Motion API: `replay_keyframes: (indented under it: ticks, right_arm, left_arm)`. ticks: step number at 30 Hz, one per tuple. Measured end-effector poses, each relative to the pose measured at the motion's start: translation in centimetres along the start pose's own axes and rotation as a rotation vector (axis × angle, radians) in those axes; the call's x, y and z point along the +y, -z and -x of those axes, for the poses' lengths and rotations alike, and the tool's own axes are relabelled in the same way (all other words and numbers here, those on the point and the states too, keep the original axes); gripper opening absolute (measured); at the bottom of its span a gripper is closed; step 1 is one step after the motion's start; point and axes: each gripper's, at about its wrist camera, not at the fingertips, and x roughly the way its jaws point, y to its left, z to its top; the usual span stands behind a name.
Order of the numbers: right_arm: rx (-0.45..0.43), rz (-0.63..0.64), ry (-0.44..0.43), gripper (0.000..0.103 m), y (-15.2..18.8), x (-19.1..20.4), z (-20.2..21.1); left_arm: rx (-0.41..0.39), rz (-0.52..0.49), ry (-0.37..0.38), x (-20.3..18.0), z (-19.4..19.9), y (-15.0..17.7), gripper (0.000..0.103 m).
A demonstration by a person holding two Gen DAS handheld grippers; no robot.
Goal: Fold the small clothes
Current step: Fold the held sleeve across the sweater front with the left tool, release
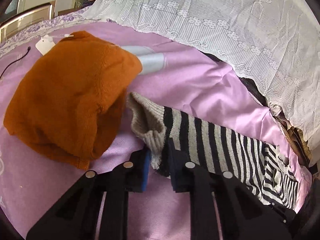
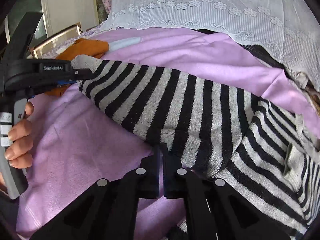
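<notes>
A grey-and-black striped sweater (image 2: 180, 100) lies on the pink bed sheet (image 2: 80, 140). Its sleeve stretches left, ending in a beige ribbed cuff (image 1: 148, 124). My left gripper (image 1: 158, 158) is shut on the cuff end of the sleeve; it also shows at the left of the right wrist view (image 2: 84, 74). My right gripper (image 2: 161, 160) has its jaws nearly together at the lower edge of the sleeve near the body, pinching the striped knit. A folded orange sweater (image 1: 68, 100) with a white tag (image 1: 45, 44) lies to the left.
A white lace cloth (image 1: 220, 16) covers a pile along the back and right. A black cord (image 1: 14, 64) lies on the sheet at far left. A wooden headboard (image 1: 26, 20) stands at back left. Dark clothes (image 1: 252, 88) peek from under the lace.
</notes>
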Motion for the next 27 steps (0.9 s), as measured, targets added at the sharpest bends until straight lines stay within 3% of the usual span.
replay_keyframes:
  ticks: [2,4,5,6,14,17,21,26,27]
  right_arm:
    - [-0.003,-0.066,-0.073,0.002,0.5,-1.4,0.8]
    - [-0.015,-0.139,-0.188,0.013,1.2,-2.9,1.9]
    - [-0.031,-0.184,-0.220,0.035,1.6,-3.8,2.7]
    - [-0.057,-0.224,-0.236,0.045,1.9,-4.6,3.5]
    - [-0.153,-0.490,-0.527,0.044,-0.1,-10.1,7.7]
    - [-0.138,-0.554,-0.615,0.055,-1.8,-10.5,7.2]
    - [-0.102,-0.655,-0.707,0.058,-2.7,-10.9,5.3]
    - [-0.078,-0.675,-0.663,0.056,-3.0,-10.9,4.4]
    - [-0.080,-0.685,-0.643,0.048,-2.8,-11.4,4.2]
  left_arm:
    - [-0.023,-0.031,0.002,-1.0,0.9,-0.1,0.013]
    - [-0.047,-0.066,0.018,-2.3,1.9,0.0,0.012]
    - [-0.056,-0.088,0.031,-3.1,2.4,0.0,0.009]
    - [-0.060,-0.111,0.048,-4.0,2.9,0.1,0.008]
    - [-0.088,-0.307,0.197,-12.2,4.8,2.6,0.008]
    - [-0.107,-0.368,0.195,-14.0,5.0,4.3,0.007]
    - [-0.096,-0.406,0.199,-15.4,4.8,5.6,0.007]
    - [-0.100,-0.475,0.195,-17.5,4.9,7.3,0.007]
    - [-0.100,-0.484,0.200,-17.9,5.0,7.6,0.007]
